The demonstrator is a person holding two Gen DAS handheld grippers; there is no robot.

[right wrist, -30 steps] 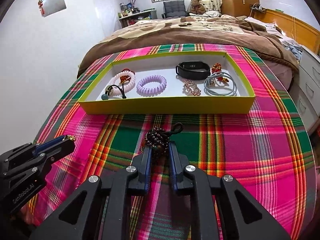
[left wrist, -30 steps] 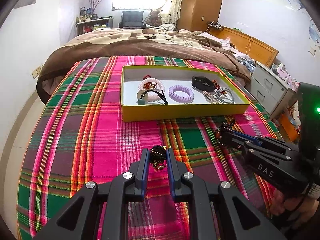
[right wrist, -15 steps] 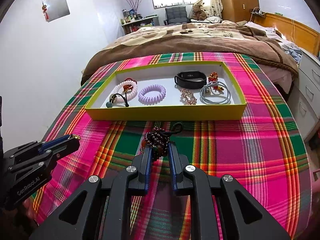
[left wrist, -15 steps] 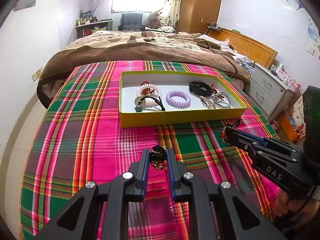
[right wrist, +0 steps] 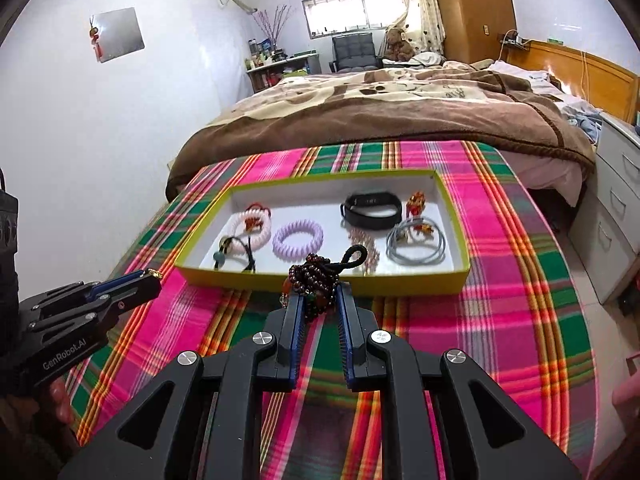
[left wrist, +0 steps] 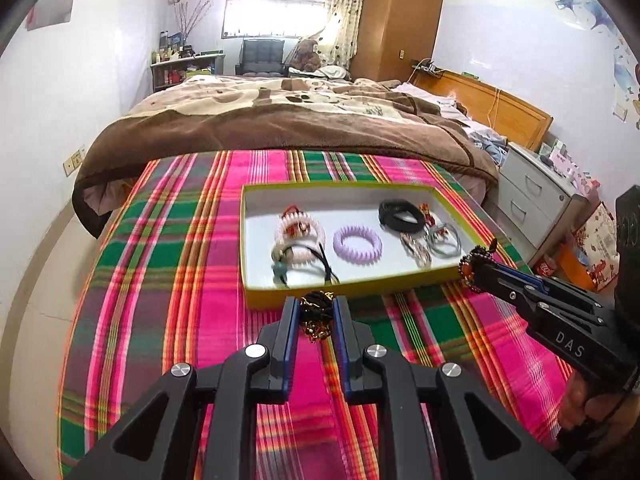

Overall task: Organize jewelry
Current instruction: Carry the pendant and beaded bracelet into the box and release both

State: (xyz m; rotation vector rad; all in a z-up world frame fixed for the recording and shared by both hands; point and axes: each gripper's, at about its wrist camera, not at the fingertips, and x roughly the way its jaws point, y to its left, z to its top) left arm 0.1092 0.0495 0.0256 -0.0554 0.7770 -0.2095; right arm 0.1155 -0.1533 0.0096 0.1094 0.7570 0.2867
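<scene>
Left wrist view: the left gripper is clamped on a small bunched black-and-gold chain, which hangs between the pads just in front of the near wall of the yellow-rimmed tray. The chain looks light, limp and snag-prone; pinched at its bunched middle it holds well, though the loose loops below could catch on the tray wall. To the right, the right gripper carries a dark beaded strand at its tip, near the tray's near right corner.

Right wrist view: the right gripper is closed on a dark red beaded bracelet with a black cord loop sticking up over the tray's front edge. The beads are hard, round and probably slippery, so the clump rather than 1 bead is the safer place to pinch; the cord is soft and would slide. Inside the tray lie a lilac coil hair tie, a black wristband and grey loops, each apart from the others. The plaid cloth below is soft and would cushion a drop.
</scene>
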